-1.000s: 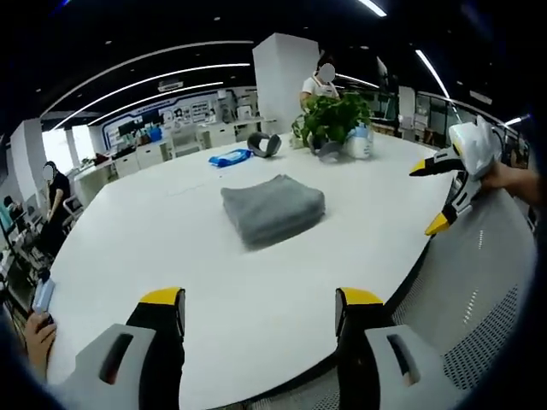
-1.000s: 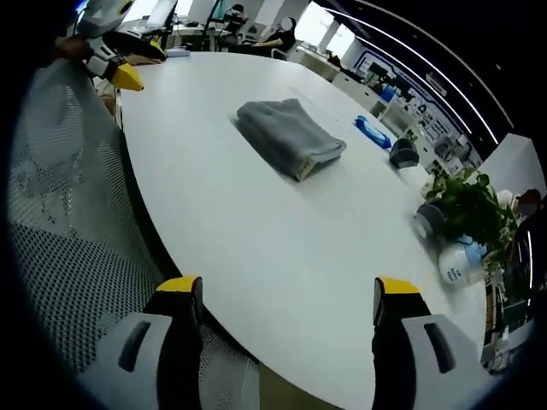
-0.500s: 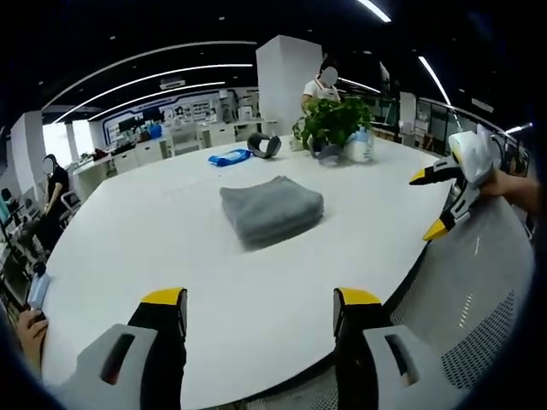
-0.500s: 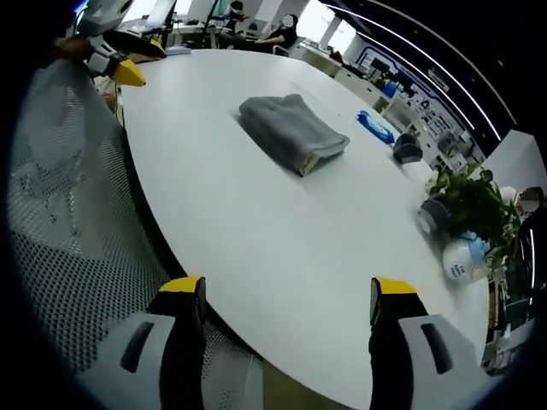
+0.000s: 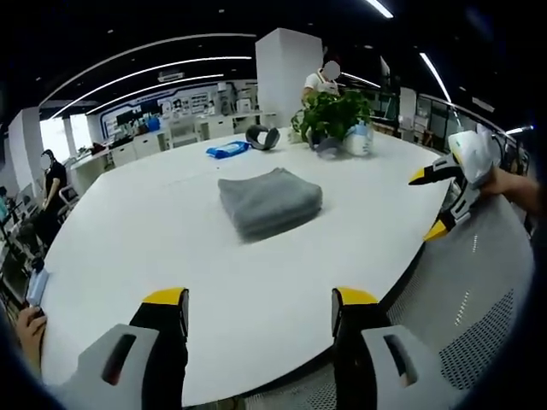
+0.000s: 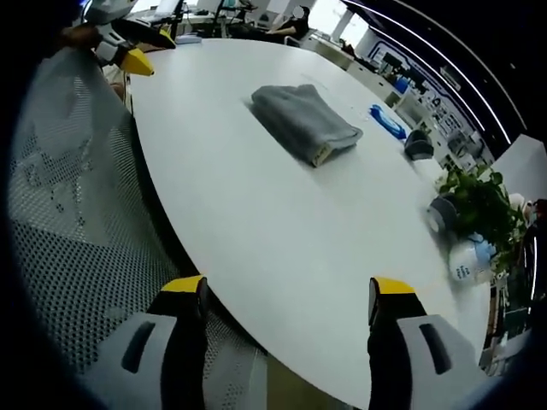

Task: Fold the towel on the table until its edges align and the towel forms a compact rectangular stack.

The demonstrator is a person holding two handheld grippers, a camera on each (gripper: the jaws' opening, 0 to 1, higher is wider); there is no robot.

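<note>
Towel [image 5: 269,202] lies folded in a compact grey stack mid-desk [image 5: 171,256], straight ahead of the left hand-held gripper [image 5: 259,309] and well apart from it. From the right hand-held gripper [image 6: 286,295] it lies ahead and leftward, long axis slanting away (neither looks clearly nearer). Both are released, holding nothing.

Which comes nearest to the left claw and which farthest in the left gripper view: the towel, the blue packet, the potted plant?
1. Towel, folded at the table's middle, straight ahead of the left claw.
2. Blue packet, beyond the towel, slightly left.
3. Potted plant, at the far edge, to the right.
</note>
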